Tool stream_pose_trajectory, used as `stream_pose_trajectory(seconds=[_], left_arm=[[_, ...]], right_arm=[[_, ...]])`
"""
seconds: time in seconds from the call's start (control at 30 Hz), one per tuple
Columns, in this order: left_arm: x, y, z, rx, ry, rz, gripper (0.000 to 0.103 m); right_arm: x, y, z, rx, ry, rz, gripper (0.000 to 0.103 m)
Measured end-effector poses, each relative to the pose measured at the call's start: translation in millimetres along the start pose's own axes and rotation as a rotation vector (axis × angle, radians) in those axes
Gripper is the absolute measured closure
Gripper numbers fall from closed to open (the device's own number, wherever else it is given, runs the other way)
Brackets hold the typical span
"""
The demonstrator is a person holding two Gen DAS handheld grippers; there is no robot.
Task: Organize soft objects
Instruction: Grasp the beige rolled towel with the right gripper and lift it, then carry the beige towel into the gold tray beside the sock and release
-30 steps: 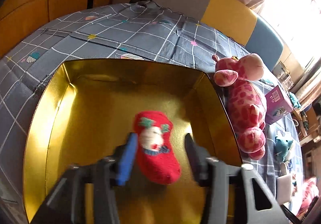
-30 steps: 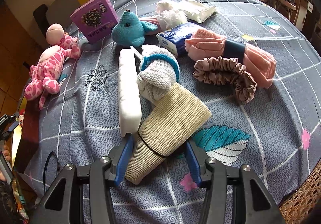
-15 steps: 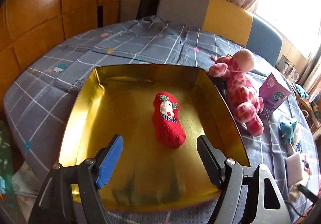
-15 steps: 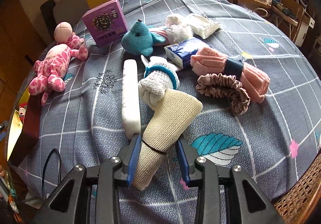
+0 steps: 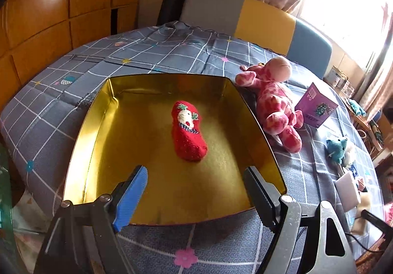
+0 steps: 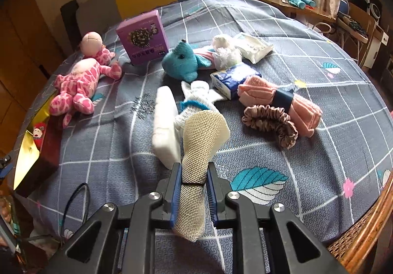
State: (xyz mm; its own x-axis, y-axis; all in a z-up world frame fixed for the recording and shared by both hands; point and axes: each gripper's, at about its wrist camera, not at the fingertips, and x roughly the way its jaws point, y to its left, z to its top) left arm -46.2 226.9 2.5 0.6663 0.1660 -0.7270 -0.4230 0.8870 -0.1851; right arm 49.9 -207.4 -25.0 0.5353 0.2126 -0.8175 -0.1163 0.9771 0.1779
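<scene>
A red Christmas sock lies in the middle of the gold tin tray. My left gripper is open and empty, above the tray's near edge, well clear of the sock. My right gripper is shut on a beige mesh cloth roll and holds it lifted above the tablecloth. Behind it lie a white-and-blue knit sock and a white foam bar.
A pink giraffe plush lies right of the tray, also seen in the right wrist view. A purple box, blue plush, tissue pack, pink towel roll and brown scrunchie lie on the cloth.
My left gripper let go of the red sock, opened wide and drew back from the tray. My right gripper closed on the beige mesh roll and lifted it.
</scene>
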Motion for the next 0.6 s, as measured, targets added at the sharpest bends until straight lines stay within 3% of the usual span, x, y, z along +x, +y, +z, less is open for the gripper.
stream_pose_trajectory(seconds=[0.07,0.27,0.43,0.6], left_arm=[[-1.8,-2.8,-1.2,0.009,-0.006,0.001,0.021],[-4.2,-7.0,-3.7,0.032,-0.008,0.007,0.02],[-8.2,3.9,-5.7,0.005,-0.02,0.047,0.02],[-14.5,23.7,-9.5,-0.024,-0.02,0.086,0.02]], right_arm=[[-3.6,1.5,2.4,-0.012,-0.003,-0.01,0.085],[-25.0,25.8,19.1,-0.039,-0.036,0.128,0.085],[-26.2,106.5,37.9,-0.205,-0.018,0.353,0.085],[1.8,206.8,47.1,-0.358,0.054,0.561,0.085]])
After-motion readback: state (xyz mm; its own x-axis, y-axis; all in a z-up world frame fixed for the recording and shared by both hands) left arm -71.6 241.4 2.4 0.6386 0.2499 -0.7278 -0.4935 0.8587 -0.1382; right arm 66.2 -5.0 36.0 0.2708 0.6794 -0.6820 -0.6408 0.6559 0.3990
